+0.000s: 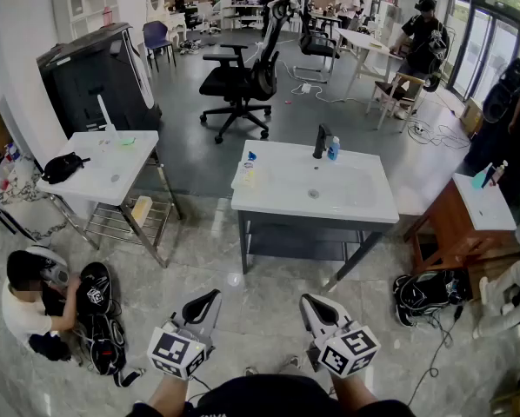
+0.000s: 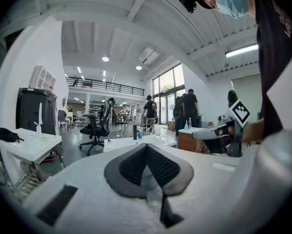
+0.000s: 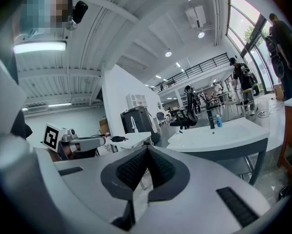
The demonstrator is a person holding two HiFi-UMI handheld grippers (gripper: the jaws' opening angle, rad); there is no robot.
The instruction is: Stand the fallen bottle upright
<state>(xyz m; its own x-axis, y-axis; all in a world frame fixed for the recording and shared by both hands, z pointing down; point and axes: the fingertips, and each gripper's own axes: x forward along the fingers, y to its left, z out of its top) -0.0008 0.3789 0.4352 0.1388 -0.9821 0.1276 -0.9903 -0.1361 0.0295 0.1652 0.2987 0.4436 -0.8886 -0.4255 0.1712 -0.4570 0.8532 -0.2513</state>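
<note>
A white sink table (image 1: 364, 207) stands ahead of me in the head view. Near its left edge a small clear bottle (image 1: 248, 173) with a blue cap seems to lie on its side. A blue bottle (image 1: 333, 149) stands upright beside the black faucet (image 1: 321, 142). My left gripper (image 1: 210, 299) and right gripper (image 1: 310, 303) hover side by side over the floor, well short of the table. Both are shut with nothing in them. The left gripper view has its closed jaws (image 2: 147, 147) aimed toward the table (image 2: 160, 141). The right gripper view's jaws (image 3: 147, 150) are closed too, with the faucet (image 3: 211, 119) far off.
A second white table (image 1: 112, 176) with a black bag (image 1: 64, 167) stands to the left. At right is a wooden cabinet (image 1: 456, 228). A person (image 1: 25, 302) crouches at lower left among black bags (image 1: 95, 315). Another bag (image 1: 425, 294) lies at right. An office chair (image 1: 243, 81) stands behind.
</note>
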